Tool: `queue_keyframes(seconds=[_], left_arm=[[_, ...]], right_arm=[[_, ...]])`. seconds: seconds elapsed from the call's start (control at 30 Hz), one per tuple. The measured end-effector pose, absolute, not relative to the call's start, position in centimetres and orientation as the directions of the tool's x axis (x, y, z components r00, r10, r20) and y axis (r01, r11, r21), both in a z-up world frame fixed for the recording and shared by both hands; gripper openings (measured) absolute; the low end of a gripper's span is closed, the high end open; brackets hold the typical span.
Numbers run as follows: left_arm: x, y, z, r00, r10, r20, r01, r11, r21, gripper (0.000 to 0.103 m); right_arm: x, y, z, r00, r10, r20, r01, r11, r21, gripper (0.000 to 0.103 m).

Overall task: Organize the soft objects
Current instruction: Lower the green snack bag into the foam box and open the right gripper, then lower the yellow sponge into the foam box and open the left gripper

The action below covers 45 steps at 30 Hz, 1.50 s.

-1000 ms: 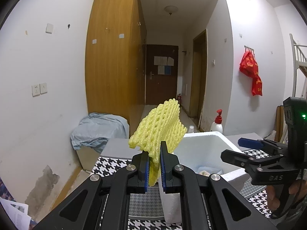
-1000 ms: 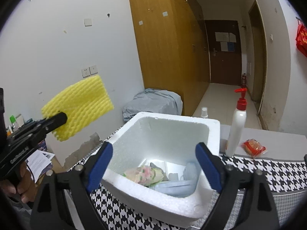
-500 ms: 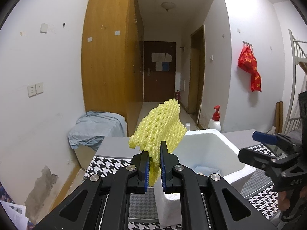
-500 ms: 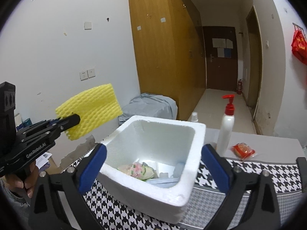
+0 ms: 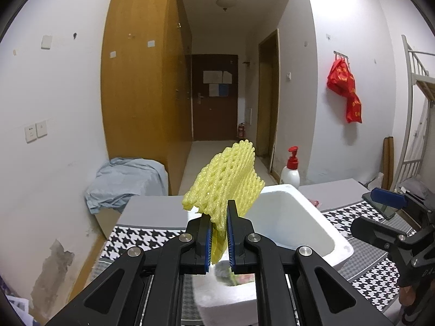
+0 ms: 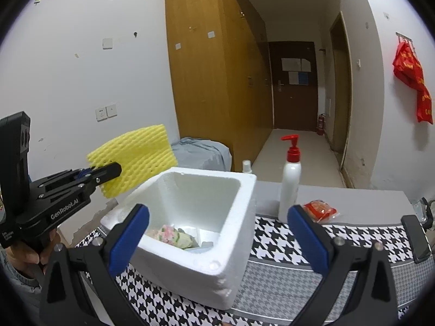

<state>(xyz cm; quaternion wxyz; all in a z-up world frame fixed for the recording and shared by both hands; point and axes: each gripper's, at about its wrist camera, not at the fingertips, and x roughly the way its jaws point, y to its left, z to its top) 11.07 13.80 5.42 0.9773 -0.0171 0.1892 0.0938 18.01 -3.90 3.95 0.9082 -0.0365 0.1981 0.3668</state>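
A table covered by a black-and-white houndstooth cloth (image 6: 274, 247) is seen in both wrist views, with a plain grey strip of tabletop beyond it. On the cloth a white, open-topped, square polystyrene foam box (image 6: 195, 250) is set; a pale floral soft bundle (image 6: 171, 237) and other items too hidden to name are seen lying on its floor.

Beyond the box's far right corner a tall white pump bottle with a red dispenser head (image 6: 290, 182) is stood upright on the grey strip, and just to its right a small red plastic-wrapped packet (image 6: 320, 209) is laid flat. A dark phone-like slab (image 6: 416, 237) is seen lying at the right edge of the table.

The yellow foam mesh fruit sleeve (image 5: 224, 183) is held in the air above the near left rim of the box, not touching it. It is pinched at its lower edge by the left gripper (image 5: 218, 240), whose blue-padded jaws are drawn nearly together on the mesh; most of the sleeve is left standing up and forward of the fingers. In the right wrist view the same sleeve (image 6: 133, 159) is seen beside the box's left wall.

The right gripper (image 6: 217, 239) is held spread to its widest, its jaws having just been opening, with nothing gripped; the box is framed between its blue pads (image 6: 127, 236) without being touched.
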Motion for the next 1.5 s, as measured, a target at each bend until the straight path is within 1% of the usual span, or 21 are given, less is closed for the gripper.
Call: queue_keyframes(seconds=[0.07, 0.43, 0.57, 0.8, 0.9, 0.93, 0.97, 1.0, 1.03, 1.07, 1.1, 1.27, 1.4, 1.5], left_arm=[[11.5, 13.3, 5.5, 0.912, 0.169, -0.373, -0.18, 0.984, 0.005, 0.01], [14.0, 11.4, 5.0, 0.903, 0.134, -0.407, -0.148, 0.989, -0.003, 0.01], [14.6, 11.0, 5.0, 0.9, 0.141, -0.413, -0.151, 0.988, 0.009, 0.01], [16.4, 11.2, 4.1, 0.873, 0.17, -0.457, -0.192, 0.981, -0.001, 0.011], [17.1, 11.6, 3.7, 0.861, 0.172, -0.479, -0.205, 0.979, -0.016, 0.014], [17.3, 11.8, 3.6, 0.858, 0.173, -0.484, -0.21, 0.977, -0.022, 0.022], [17.3, 11.7, 3.5, 0.858, 0.173, -0.483, -0.211, 0.977, -0.024, 0.04], [17.3, 11.7, 3.5, 0.86, 0.178, -0.479, -0.215, 0.976, -0.023, 0.053], [17.2, 11.6, 3.6, 0.862, 0.197, -0.466, -0.229, 0.973, -0.012, 0.078], [17.0, 11.5, 3.6, 0.868, 0.21, -0.449, -0.238, 0.971, -0.007, 0.088], [16.8, 11.3, 3.7, 0.874, 0.221, -0.432, -0.247, 0.969, -0.003, 0.09], [16.4, 11.0, 3.8, 0.881, 0.221, -0.418, -0.241, 0.971, 0.004, 0.1], [15.6, 10.8, 4.3, 0.884, 0.251, -0.395, -0.263, 0.964, 0.025, 0.102], [14.7, 11.5, 4.8, 0.889, 0.257, -0.379, -0.278, 0.961, -0.001, 0.102]], right_arm=[[18.1, -4.5, 3.8, 0.668, 0.636, -0.385, -0.668, 0.742, 0.067, 0.103], [18.6, -8.2, 3.4, 0.697, 0.609, -0.378, -0.625, 0.775, 0.097, 0.103], [18.9, -9.1, 3.2, 0.699, 0.607, -0.379, -0.619, 0.778, 0.106, 0.103], [19.6, -9.6, 2.7, 0.693, 0.607, -0.389, -0.614, 0.779, 0.124, 0.103], [19.8, -9.7, 2.6, 0.689, 0.608, -0.395, -0.613, 0.779, 0.129, 0.103], [19.8, -9.8, 2.6, 0.69, 0.606, -0.395, -0.612, 0.78, 0.128, 0.103], [19.8, -9.9, 2.5, 0.691, 0.605, -0.395, -0.611, 0.781, 0.127, 0.103], [19.9, -10.0, 2.5, 0.692, 0.605, -0.394, -0.61, 0.782, 0.128, 0.103], [19.9, -10.2, 2.5, 0.693, 0.605, -0.391, -0.61, 0.782, 0.128, 0.103], [19.9, -10.3, 2.5, 0.694, 0.605, -0.391, -0.61, 0.782, 0.128, 0.103], [20.0, -10.4, 2.5, 0.695, 0.603, -0.391, -0.608, 0.783, 0.128, 0.103], [20.1, -10.7, 2.5, 0.697, 0.605, -0.386, -0.604, 0.785, 0.138, 0.103], [19.8, -10.8, 2.5, 0.695, 0.608, -0.383, -0.609, 0.782, 0.137, 0.103], [19.6, -10.9, 2.6, 0.695, 0.61, -0.382, -0.61, 0.781, 0.137, 0.103]])
